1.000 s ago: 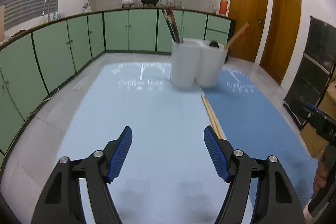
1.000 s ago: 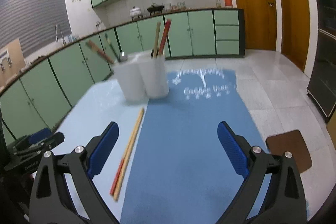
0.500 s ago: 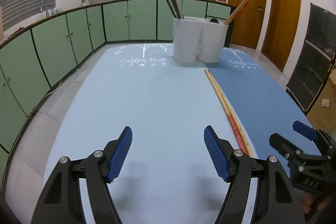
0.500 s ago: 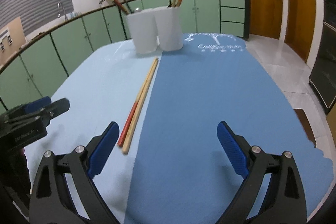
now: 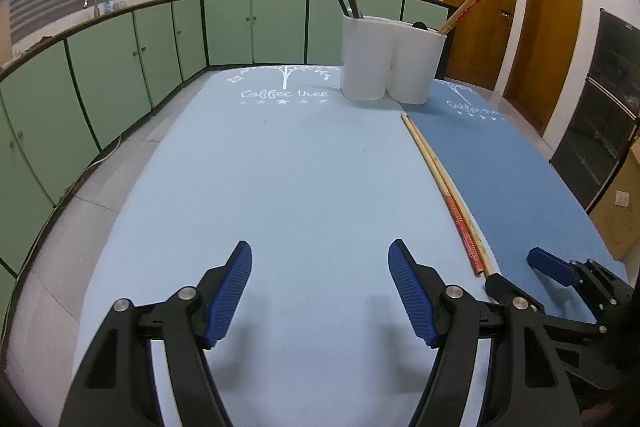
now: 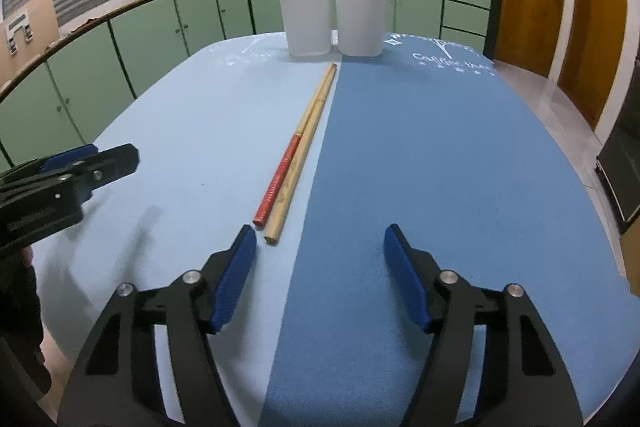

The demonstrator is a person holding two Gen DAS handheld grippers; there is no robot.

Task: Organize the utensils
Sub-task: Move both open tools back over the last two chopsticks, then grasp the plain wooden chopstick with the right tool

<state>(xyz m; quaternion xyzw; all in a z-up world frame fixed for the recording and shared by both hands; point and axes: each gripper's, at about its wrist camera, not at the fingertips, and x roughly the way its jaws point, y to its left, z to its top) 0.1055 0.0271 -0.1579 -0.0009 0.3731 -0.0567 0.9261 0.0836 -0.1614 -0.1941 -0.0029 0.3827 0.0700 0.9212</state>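
A pair of long wooden chopsticks (image 6: 298, 155), one with a red end, lies along the seam between the light blue mat and the dark blue mat (image 6: 440, 167). Their near ends rest just ahead of my right gripper (image 6: 320, 251); its jaws are closing with nothing between them. A white two-cup holder (image 6: 334, 15) at the table's far end has chopsticks in both cups. My left gripper (image 5: 320, 267) hangs open and empty over the light blue mat (image 5: 280, 167), left of the chopsticks (image 5: 448, 187). The right gripper (image 5: 560, 275) shows at the left wrist view's lower right.
Green cabinets (image 5: 120, 75) curve around the left and far sides under a counter with pots and a sink tap. Wooden doors (image 5: 480, 7) stand at the far right. A dark appliance (image 5: 604, 115) and a cardboard box sit to the right of the table.
Both grippers have sunk closer to the table. The right gripper has come in toward the chopsticks' near ends and its jaws have narrowed. The left jaws stay equally wide.
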